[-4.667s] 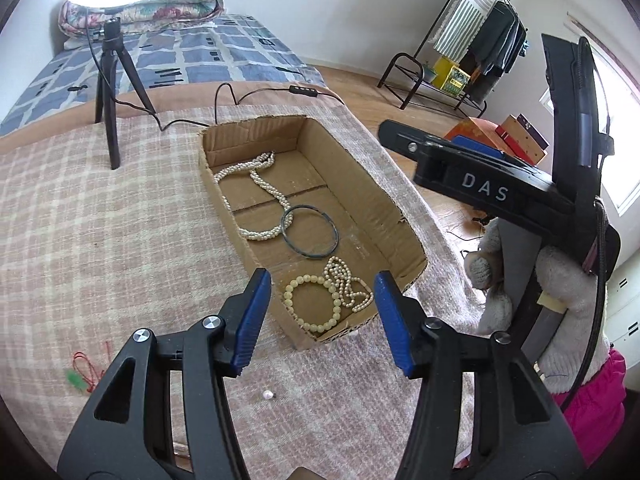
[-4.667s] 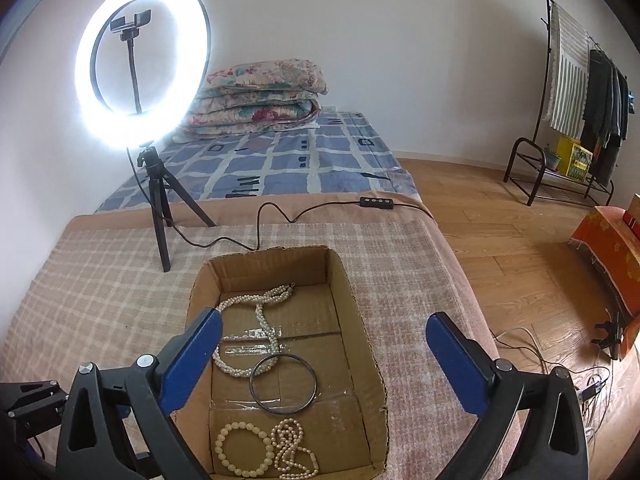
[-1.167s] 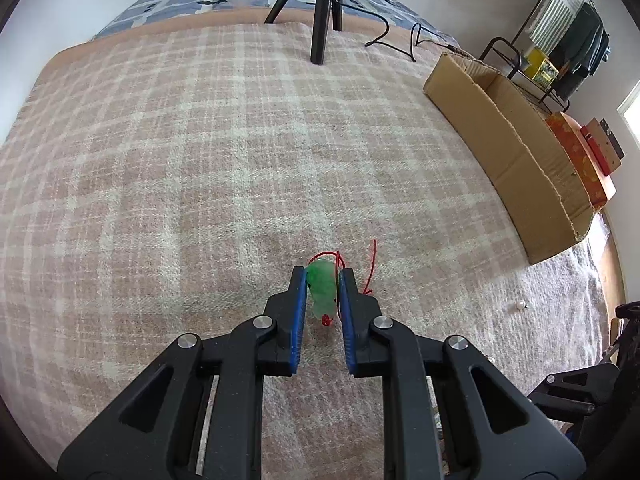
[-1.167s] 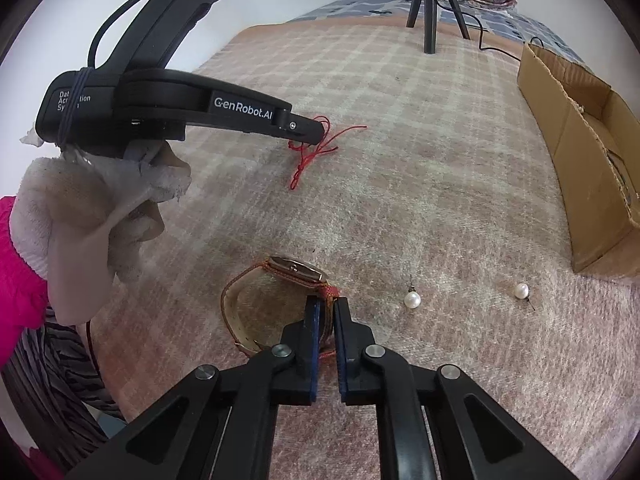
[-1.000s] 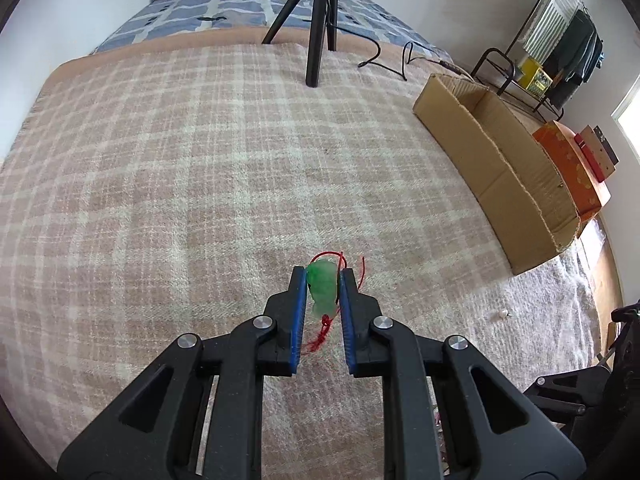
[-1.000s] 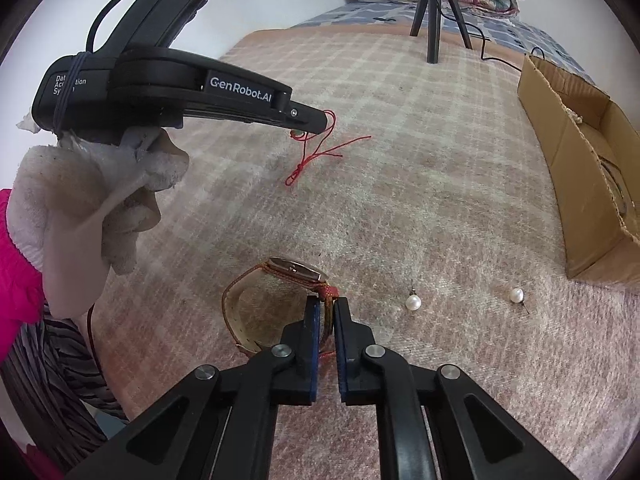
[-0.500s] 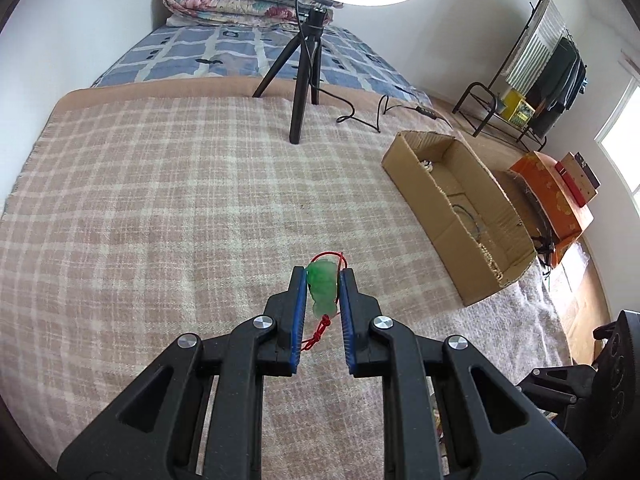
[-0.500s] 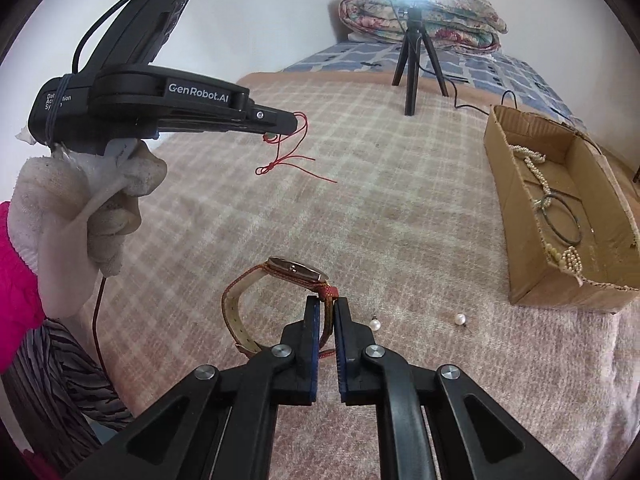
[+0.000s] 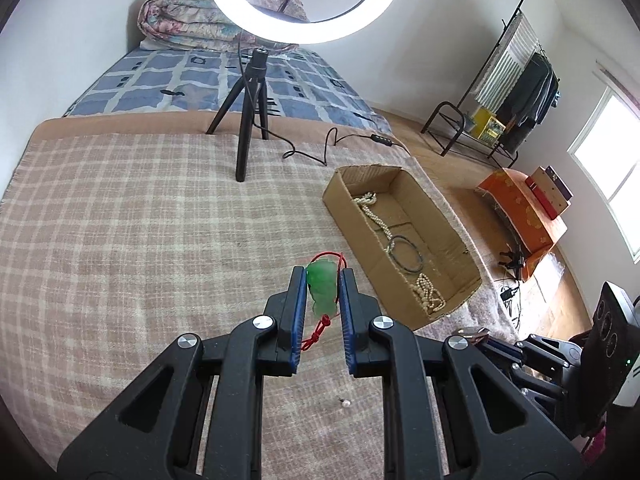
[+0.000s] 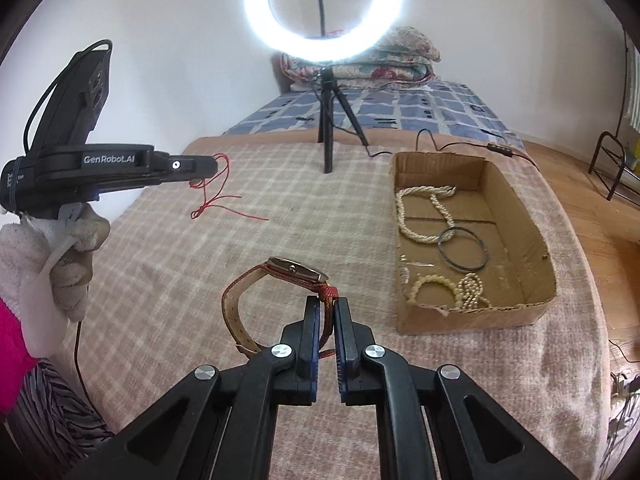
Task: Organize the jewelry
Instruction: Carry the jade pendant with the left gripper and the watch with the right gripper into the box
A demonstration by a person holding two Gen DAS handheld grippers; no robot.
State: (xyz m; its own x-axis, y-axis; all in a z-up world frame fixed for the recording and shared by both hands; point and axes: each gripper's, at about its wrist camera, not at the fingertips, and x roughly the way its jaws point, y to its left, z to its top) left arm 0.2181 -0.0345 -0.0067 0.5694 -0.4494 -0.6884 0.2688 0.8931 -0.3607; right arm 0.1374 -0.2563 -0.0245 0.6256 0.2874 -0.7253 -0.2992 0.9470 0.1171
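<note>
The cardboard box (image 10: 472,240) lies open-topped on the plaid blanket (image 10: 280,240), at about 2 o'clock in both views. Inside it sit a long pearl necklace (image 10: 424,216) toward the far end, a thin dark ring bangle (image 10: 463,249) at the middle, and at the near end a cream bead bracelet (image 10: 430,286) beside a small heap of pearl strands (image 10: 472,286). The box's near wall is torn and ragged along its top edge.

The left claw (image 9: 322,292) is pinching a translucent green pendant (image 9: 321,289) between its blue pads; a red cord (image 9: 316,330) hangs knotted below it, held off the blanket. The right claw (image 10: 325,312) is pressed together on the woven red strap of a wristwatch (image 10: 296,270), whose round metal-rimmed face tilts up at 12 o'clock and whose tan-lined strap loops out toward 9 o'clock.

Only the left view shows a loose white pearl (image 9: 345,403) lying on the blanket at 6 o'clock, just below the claw, and an orange-covered stand (image 9: 520,208) on the wood floor at 3 o'clock. Only the right view shows the red cord trailing long and loose beneath the left claw (image 10: 212,166) at 10 o'clock, and the gloved left hand (image 10: 60,248) gripping that tool. A lit ring light (image 10: 324,8) on a black tripod stands at 12 o'clock on the blanket.
</note>
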